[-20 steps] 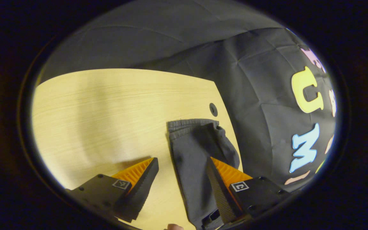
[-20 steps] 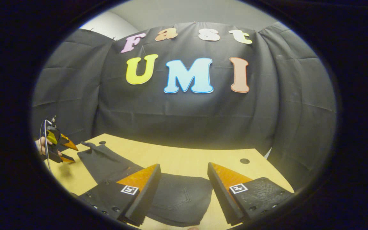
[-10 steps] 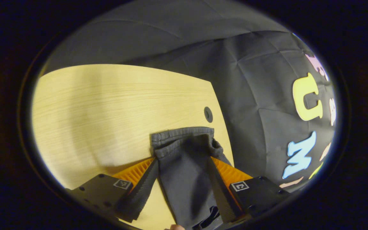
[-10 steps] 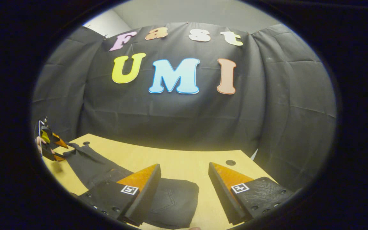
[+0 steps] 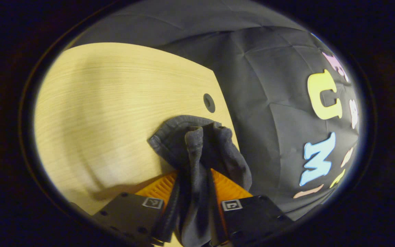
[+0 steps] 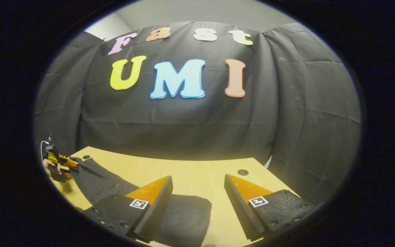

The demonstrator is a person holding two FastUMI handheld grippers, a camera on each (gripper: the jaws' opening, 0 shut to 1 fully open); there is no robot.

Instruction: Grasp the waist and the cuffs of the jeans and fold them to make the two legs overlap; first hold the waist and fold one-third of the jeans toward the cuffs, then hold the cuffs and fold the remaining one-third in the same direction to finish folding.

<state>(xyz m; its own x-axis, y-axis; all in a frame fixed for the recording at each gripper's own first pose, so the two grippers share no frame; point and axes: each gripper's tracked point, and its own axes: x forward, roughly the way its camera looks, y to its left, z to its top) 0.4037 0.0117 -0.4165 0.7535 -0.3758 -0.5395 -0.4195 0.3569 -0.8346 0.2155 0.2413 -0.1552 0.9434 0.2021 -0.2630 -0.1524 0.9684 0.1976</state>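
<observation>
Closed since a second ago: left gripper [image 5: 194, 192] now pinching bunched cuffs [image 5: 197, 144] of the jeans [image 6: 183, 219] near a corner of the surface [image 5: 115, 103]. Right gripper [image 6: 197, 202] spread wide, holding nothing, above the folded waist end.

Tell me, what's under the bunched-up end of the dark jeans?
Pale wooden table lies beneath the dark grey jeans' bunched cuff end, which the left gripper pinches. The tabletop directly under the cloth is covered.
</observation>
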